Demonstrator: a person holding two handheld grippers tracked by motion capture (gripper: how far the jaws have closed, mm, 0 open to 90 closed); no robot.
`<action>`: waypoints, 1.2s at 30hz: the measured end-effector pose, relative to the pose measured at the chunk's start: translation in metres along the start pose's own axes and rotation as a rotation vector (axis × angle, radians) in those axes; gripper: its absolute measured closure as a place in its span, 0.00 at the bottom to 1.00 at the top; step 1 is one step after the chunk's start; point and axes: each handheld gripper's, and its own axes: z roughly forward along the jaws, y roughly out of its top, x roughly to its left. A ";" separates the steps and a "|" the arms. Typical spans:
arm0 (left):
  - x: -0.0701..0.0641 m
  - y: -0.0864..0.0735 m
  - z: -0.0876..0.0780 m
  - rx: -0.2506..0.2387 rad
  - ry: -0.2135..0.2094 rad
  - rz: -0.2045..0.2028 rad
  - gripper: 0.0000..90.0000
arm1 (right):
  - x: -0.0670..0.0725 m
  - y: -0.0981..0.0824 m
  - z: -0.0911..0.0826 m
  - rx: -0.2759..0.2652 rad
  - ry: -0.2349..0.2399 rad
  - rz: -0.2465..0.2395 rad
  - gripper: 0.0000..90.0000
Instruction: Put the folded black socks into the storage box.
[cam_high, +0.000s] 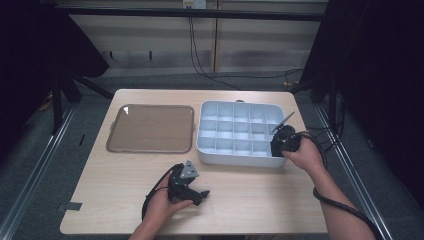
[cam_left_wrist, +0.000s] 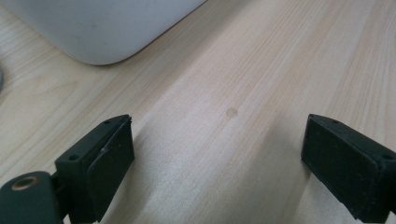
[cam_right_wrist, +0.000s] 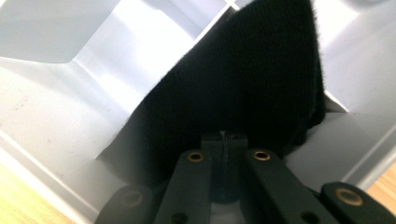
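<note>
Inside organizer (cam_right_wrist: 42, 107), pinched black cloth (cam_right_wrist: 252, 79)

the high view is dim and soft, dark at both upper corners, with a pale glare spot on the lid (cam_high: 151, 128). the left gripper view is evenly lit and sharp. the right gripper view has blown-out white at upper left and blurred foreground.

From above my side, the high view looks forward and down. My left gripper (cam_left_wrist: 217, 163) camera skims the table (cam_left_wrist: 243, 84); my right gripper (cam_right_wrist: 225, 154) camera sits close inside the divided tray (cam_high: 235, 132), seen from above too.
</note>
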 end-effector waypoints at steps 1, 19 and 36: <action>0.000 0.000 0.000 0.000 0.000 0.000 0.10 | 0.000 0.000 0.000 -0.001 -0.001 0.000 1.00; 0.000 0.000 0.001 -0.006 0.000 -0.007 0.10 | -0.001 0.001 -0.012 0.005 -0.024 -0.009 0.93; 0.000 0.000 0.001 -0.007 0.000 -0.006 0.10 | -0.006 0.000 -0.040 -0.071 -0.027 0.013 0.81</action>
